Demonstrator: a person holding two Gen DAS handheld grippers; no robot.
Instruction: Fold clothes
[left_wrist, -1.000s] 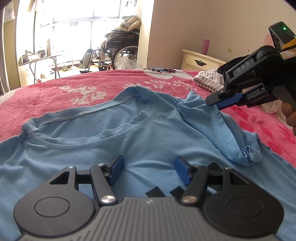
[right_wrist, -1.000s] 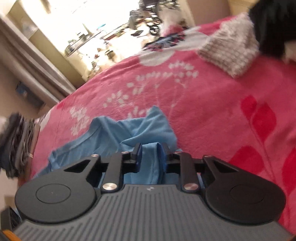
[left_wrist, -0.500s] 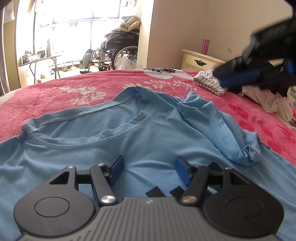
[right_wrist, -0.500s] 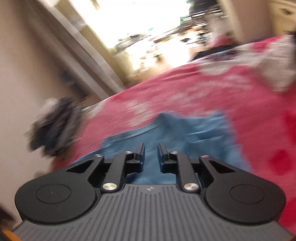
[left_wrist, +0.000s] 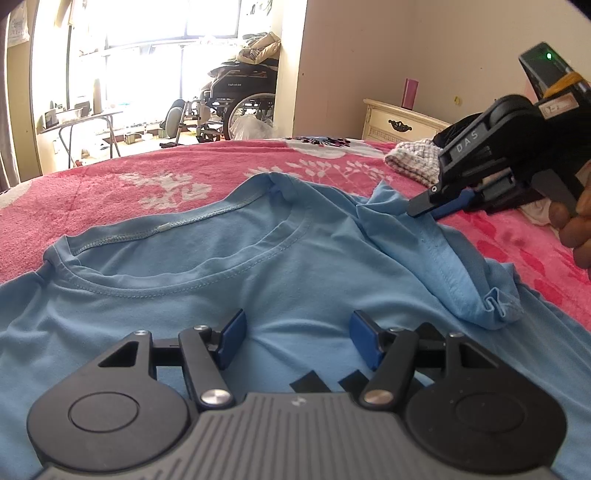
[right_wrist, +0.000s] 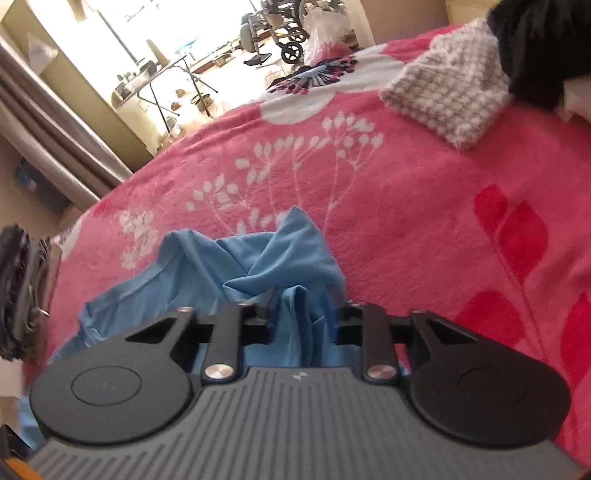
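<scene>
A light blue T-shirt (left_wrist: 258, 266) lies front up on the pink blanket (left_wrist: 147, 177), its collar towards the window. My left gripper (left_wrist: 297, 332) hovers open just over the chest, with nothing between its blue pads. The shirt's right sleeve (left_wrist: 436, 258) is folded inward in a loose bunch. My right gripper (left_wrist: 421, 208), held by a hand (left_wrist: 576, 229), has its tips at the sleeve's shoulder end. In the right wrist view the right gripper (right_wrist: 303, 293) stands partly open, with a raised fold of the sleeve (right_wrist: 295, 254) between its fingers.
A grey-white knitted cloth (right_wrist: 454, 88) and a black garment (right_wrist: 535, 44) lie on the blanket to the far right. Beyond the bed stand a cream nightstand (left_wrist: 395, 122), a wheelchair (left_wrist: 240, 99) and a folding table (left_wrist: 81, 118).
The right gripper swung up and away from the sleeve half a second ago, then came back down onto it with its fingers wider apart. The left gripper and the shirt stayed put.
</scene>
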